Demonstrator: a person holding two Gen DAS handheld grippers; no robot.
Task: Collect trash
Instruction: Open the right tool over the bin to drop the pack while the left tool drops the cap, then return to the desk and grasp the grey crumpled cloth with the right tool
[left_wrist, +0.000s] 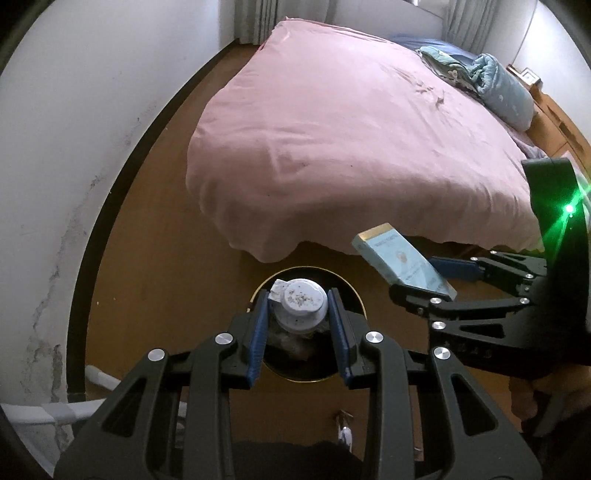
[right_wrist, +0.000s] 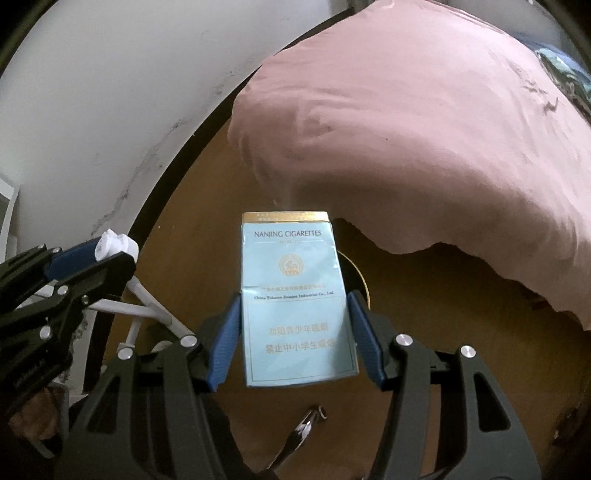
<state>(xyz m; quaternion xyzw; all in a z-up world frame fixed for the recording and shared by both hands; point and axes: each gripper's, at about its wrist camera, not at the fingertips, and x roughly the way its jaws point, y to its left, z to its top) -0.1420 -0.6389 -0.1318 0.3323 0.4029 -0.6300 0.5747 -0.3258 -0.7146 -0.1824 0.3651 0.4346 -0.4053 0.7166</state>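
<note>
My left gripper is shut on a small white plastic cup with a peeled foil lid, held right above a round black bin with a gold rim on the wooden floor. The cup and left gripper also show at the left of the right wrist view. My right gripper is shut on a light blue cigarette pack, its blue pads pressing both long sides. In the left wrist view that pack hangs in the right gripper just right of the bin. The bin's rim peeks out behind the pack.
A bed with a pink cover fills the far side, its edge hanging close behind the bin. A white wall with a dark skirting runs on the left. A white rack stands at the lower left. A small metal object lies on the floor.
</note>
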